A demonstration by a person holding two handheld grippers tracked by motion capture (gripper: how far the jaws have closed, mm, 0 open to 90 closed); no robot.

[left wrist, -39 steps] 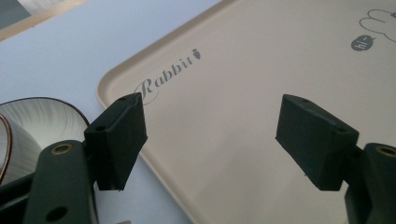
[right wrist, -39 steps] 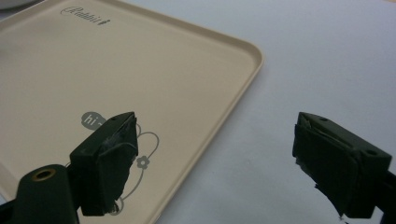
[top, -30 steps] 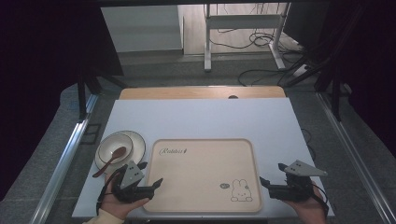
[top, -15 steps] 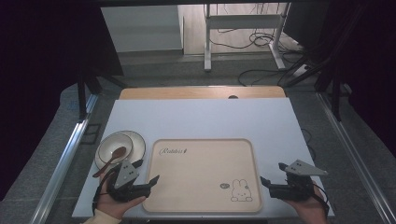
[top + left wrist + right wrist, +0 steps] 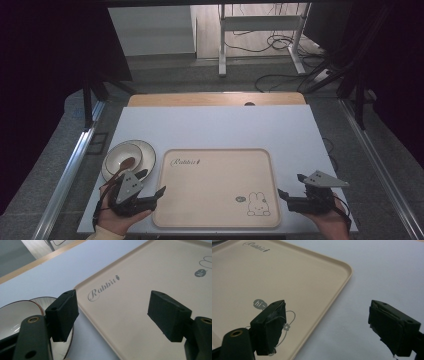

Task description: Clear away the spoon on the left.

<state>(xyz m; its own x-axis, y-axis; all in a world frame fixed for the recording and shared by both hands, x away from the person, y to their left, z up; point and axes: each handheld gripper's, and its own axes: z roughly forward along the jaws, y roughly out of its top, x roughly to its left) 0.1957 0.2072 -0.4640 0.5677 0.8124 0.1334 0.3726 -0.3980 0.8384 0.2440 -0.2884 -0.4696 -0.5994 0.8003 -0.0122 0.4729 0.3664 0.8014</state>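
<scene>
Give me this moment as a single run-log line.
left claw: open, at tray left edge | right claw: open, at tray right edge | bowl with spoon: left of tray

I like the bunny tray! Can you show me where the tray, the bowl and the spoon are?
tray (image 5: 210, 190), high view, on its bare middle.
bowl (image 5: 145, 152), high view, on its right rim.
spoon (image 5: 127, 163), high view, on its brown scoop inside the bowl.

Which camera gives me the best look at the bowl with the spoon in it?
The high view: there the whole bowl shows, left of the tray, with the brown spoon lying in it. The left gripper view catches only part of its rim and white inside behind one jaw.
</scene>
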